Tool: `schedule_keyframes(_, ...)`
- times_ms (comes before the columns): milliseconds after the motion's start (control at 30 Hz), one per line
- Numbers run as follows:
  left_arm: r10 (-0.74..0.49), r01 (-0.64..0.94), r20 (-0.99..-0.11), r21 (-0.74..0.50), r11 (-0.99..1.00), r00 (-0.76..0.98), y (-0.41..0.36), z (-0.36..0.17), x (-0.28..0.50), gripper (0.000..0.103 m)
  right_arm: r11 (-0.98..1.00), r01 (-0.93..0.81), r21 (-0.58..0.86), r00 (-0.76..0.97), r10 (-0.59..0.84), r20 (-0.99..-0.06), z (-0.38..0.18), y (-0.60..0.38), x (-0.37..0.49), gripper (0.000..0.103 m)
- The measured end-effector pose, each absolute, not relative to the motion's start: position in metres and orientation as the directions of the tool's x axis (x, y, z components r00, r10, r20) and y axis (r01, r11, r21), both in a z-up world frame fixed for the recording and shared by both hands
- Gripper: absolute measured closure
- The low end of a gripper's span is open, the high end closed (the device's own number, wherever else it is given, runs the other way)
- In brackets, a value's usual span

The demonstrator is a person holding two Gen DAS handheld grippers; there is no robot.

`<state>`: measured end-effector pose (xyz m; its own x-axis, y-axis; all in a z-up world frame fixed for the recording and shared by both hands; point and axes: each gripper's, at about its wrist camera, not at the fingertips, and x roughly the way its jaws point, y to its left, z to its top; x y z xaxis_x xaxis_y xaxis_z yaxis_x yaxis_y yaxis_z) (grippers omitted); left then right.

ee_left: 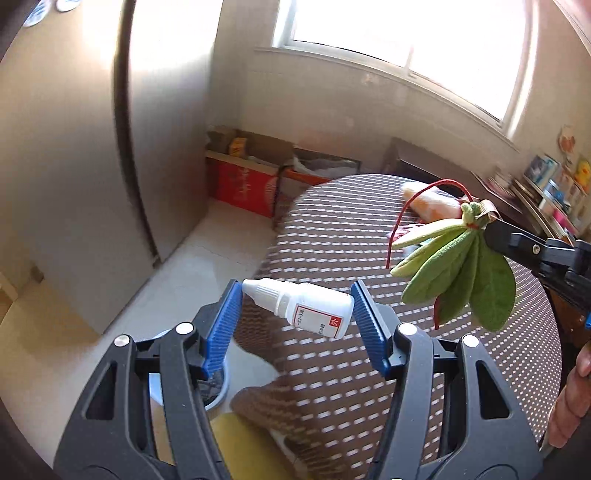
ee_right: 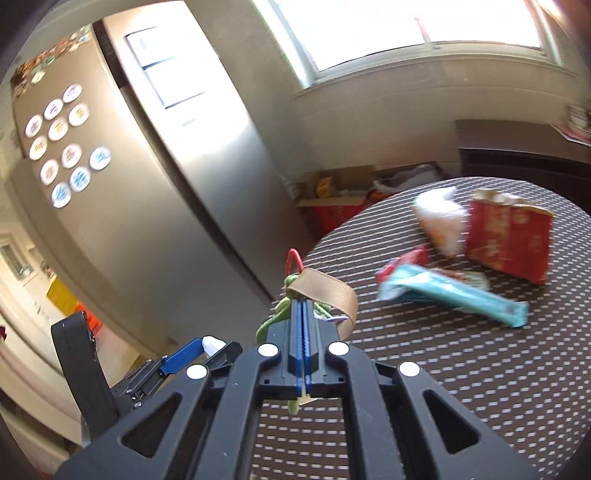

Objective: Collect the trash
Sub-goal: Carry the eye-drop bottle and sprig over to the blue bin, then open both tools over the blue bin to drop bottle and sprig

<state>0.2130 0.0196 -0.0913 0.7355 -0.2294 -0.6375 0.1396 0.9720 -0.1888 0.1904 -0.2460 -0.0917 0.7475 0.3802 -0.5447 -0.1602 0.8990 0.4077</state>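
The left gripper (ee_left: 297,306) clasped a small white bottle (ee_left: 306,308) above the worktop's (ee_left: 369,236) near-left edge; the right gripper (ee_right: 302,310), clenched, pinched a green felt ornament (ee_left: 461,273), mostly hidden behind its own fingers. Far wrappers (ee_right: 450,295) were blurred.

Daylight floods in from the blown-out white-framed window (ee_left: 402,33) at twelve o'clock, throwing glare onto the tall brushed-steel fridge door (ee_right: 207,122). Motion blur smears the wrappers on the brown dotted bench (ee_right: 461,369). Fisheye bending curves the edges, and the corners are dark.
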Motion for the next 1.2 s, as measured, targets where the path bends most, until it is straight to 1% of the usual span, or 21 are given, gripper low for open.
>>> schedule_keyframes(300, -0.139, 0.003, -0.657, -0.204, 0.979, 0.741, 0.093, -0.105, 0.205, 0.043, 0.882, -0.268, 0.387, 0.671, 0.459, -0.582, -0.099, -0.165, 0.205, 0.101)
schedule_keyframes(467, -0.103, -0.061, -0.681, -0.212, 0.975, 0.725, 0.127, -0.118, 0.203, 0.043, 0.875, -0.299, 0.380, 0.631, 0.480, -0.610, -0.107, -0.124, 0.218, 0.101)
schedule_keyframes(800, -0.087, -0.116, -0.708, -0.234, 0.965, 0.701, 0.169, -0.141, 0.213, 0.043, 0.878, -0.327, 0.349, 0.588, 0.478, -0.652, -0.119, -0.070, 0.240, 0.101)
schedule_keyframes(867, -0.071, -0.139, -0.717, -0.230, 0.963, 0.694, 0.173, -0.146, 0.217, 0.040, 0.880, -0.328, 0.344, 0.582, 0.475, -0.660, -0.121, -0.062, 0.245, 0.101)
schedule_keyframes(900, -0.060, -0.156, -0.725, -0.228, 0.961, 0.686, 0.176, -0.149, 0.220, 0.028, 0.880, -0.330, 0.343, 0.580, 0.475, -0.662, -0.122, -0.061, 0.246, 0.101)
schedule_keyframes(933, -0.043, -0.185, -0.735, -0.226, 0.956, 0.676, 0.180, -0.152, 0.224, 0.025, 0.880, -0.331, 0.341, 0.578, 0.474, -0.664, -0.123, -0.057, 0.248, 0.101)
schedule_keyframes(1033, -0.069, -0.193, -0.743, -0.261, 0.946, 0.666, 0.191, -0.157, 0.229, 0.025, 0.882, -0.334, 0.331, 0.567, 0.469, -0.677, -0.126, -0.043, 0.254, 0.101)
schedule_keyframes(1200, -0.041, -0.234, -0.755, -0.254, 0.938, 0.654, 0.207, -0.165, 0.230, 0.025, 0.884, -0.343, 0.318, 0.536, 0.462, -0.707, -0.139, -0.024, 0.262, 0.101)
